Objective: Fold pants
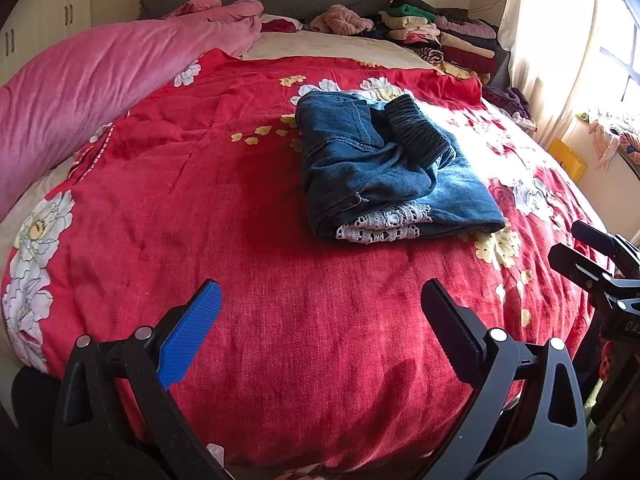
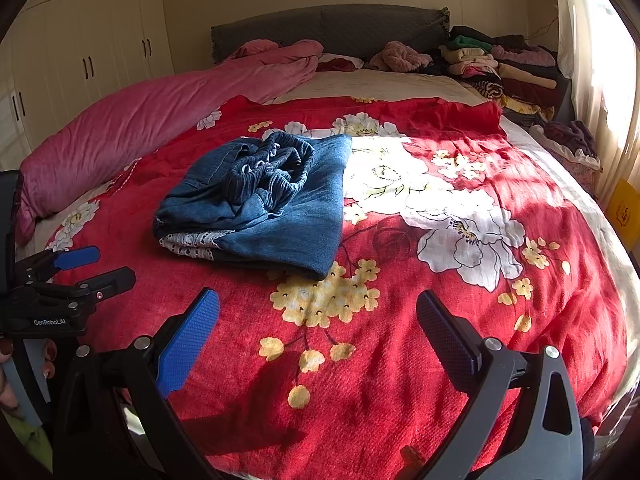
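Blue denim pants (image 1: pixel 392 168) lie folded in a compact bundle on the red floral blanket (image 1: pixel 248 280), with a dark ribbed waistband on top and white lace trim at the near edge. They also show in the right wrist view (image 2: pixel 264 204). My left gripper (image 1: pixel 320 312) is open and empty, held back from the pants over the near part of the bed. My right gripper (image 2: pixel 318 320) is open and empty, also short of the pants. The left gripper shows at the left edge of the right wrist view (image 2: pixel 96 268).
A pink duvet (image 1: pixel 80 92) is heaped along the bed's left side. Stacks of folded clothes (image 1: pixel 444 36) sit at the headboard on the right. A curtained window (image 1: pixel 580 40) is at the right. White wardrobes (image 2: pixel 80 60) stand at the left.
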`<action>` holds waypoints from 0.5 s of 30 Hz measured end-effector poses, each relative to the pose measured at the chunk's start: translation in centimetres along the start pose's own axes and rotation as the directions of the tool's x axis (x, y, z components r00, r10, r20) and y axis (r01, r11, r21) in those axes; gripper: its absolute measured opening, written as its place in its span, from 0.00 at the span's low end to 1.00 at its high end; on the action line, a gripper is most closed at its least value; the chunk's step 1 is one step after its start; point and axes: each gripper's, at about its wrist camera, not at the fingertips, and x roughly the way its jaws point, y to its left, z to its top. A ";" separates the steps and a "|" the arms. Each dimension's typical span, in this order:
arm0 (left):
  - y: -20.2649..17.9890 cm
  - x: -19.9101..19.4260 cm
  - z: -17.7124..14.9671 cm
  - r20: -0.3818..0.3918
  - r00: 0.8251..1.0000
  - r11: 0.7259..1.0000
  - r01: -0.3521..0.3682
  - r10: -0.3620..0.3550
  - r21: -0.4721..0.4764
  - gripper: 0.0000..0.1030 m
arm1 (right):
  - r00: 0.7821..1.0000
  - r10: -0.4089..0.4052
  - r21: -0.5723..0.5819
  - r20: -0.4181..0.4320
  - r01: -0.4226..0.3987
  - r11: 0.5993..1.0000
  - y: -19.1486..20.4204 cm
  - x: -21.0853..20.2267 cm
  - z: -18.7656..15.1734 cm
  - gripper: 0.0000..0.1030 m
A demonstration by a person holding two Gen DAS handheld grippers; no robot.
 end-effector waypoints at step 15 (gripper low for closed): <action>0.1 0.0 0.0 -0.009 1.000 1.000 0.003 -0.003 -0.004 0.91 | 1.000 -0.002 -0.003 -0.005 0.002 1.000 0.2 0.1 0.0 0.96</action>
